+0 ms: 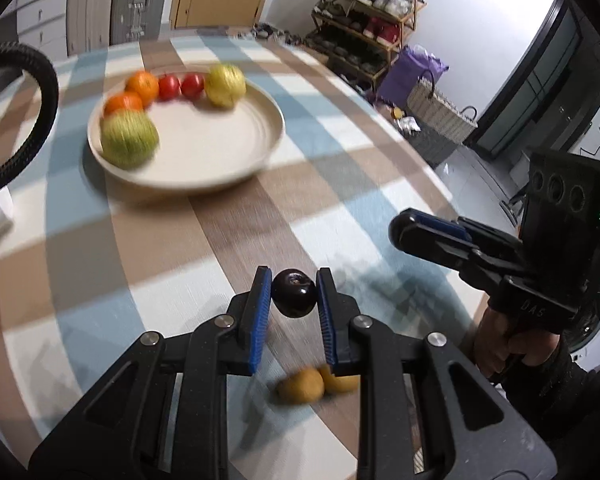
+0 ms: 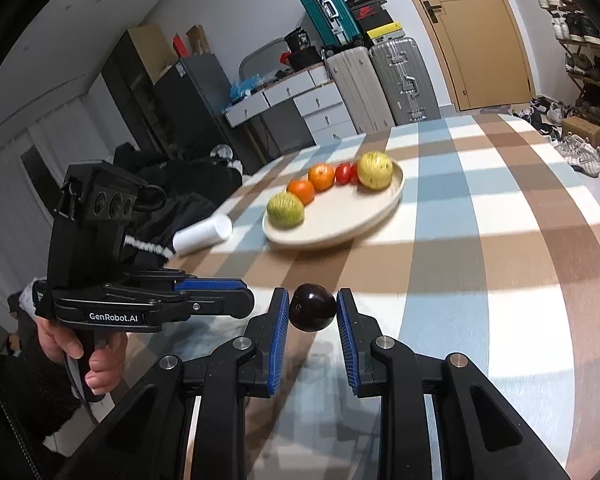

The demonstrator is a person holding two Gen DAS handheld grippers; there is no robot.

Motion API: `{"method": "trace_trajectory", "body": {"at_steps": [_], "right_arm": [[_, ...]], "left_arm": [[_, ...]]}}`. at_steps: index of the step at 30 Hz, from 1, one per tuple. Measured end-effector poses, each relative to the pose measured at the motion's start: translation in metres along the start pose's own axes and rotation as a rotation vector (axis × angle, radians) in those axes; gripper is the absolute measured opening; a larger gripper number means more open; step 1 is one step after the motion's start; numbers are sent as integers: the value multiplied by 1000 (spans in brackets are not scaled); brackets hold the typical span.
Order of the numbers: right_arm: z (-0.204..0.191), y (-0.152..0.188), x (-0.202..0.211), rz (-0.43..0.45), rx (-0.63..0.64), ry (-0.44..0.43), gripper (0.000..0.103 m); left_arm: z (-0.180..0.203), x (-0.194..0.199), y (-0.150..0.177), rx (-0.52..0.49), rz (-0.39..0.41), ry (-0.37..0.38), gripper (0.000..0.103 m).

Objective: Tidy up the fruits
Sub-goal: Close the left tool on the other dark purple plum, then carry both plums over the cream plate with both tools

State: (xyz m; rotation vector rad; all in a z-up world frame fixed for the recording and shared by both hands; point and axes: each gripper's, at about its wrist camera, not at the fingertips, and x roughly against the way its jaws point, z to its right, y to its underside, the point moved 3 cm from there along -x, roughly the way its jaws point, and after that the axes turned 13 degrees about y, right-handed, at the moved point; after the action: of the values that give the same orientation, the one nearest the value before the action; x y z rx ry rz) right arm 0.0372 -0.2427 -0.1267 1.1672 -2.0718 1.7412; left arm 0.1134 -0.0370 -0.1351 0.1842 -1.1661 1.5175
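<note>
Where left gripper [image 1: 293, 276] pinches it, plum [image 1: 294, 294] -- dark, glossy, round.

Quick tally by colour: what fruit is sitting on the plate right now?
On the plate:
Orange fruits: 2
Red fruits: 2
Green fruit: 1
Yellow fruit: 1
Total: 6
</note>
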Motion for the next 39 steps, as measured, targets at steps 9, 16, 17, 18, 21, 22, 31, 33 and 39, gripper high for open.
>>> {"method": "trace_trajectory", "body": {"at_steps": [9,16,17,18,21,22,31,33,39], "right_arm": [[-4,-71,-28,40,16,-17,25],[-15,-122,-77,26,43,-22,25],[-16,-127,-85,21,45,-22,25],[-17,-131,-90,19,47,-18,25],[-19,-145,-113,1,53,-15,25],[-19,-149,-121,-9,52,-13,25],[-21,-165,-188,-119,76,1,25],[-23,-165,-198,-139,87,12,25],[-22,-162,-220,-192,86,47,25]], "left_arm": [[-26,18,-65,-9,111,-63,20],[-58,11,-115,-2,162,-84,20],[-66,8,-122,11,165,-93,20],[-72,4,-127,18,164,-99,20],[-85,-7,-139,21,164,-94,20],[-89,-10,-142,22,160,-94,20],[-121,-35,-155,32,152,-134,20],[-126,-38,-157,37,151,-124,20],[-131,-50,-156,16,126,-132,20]]}}
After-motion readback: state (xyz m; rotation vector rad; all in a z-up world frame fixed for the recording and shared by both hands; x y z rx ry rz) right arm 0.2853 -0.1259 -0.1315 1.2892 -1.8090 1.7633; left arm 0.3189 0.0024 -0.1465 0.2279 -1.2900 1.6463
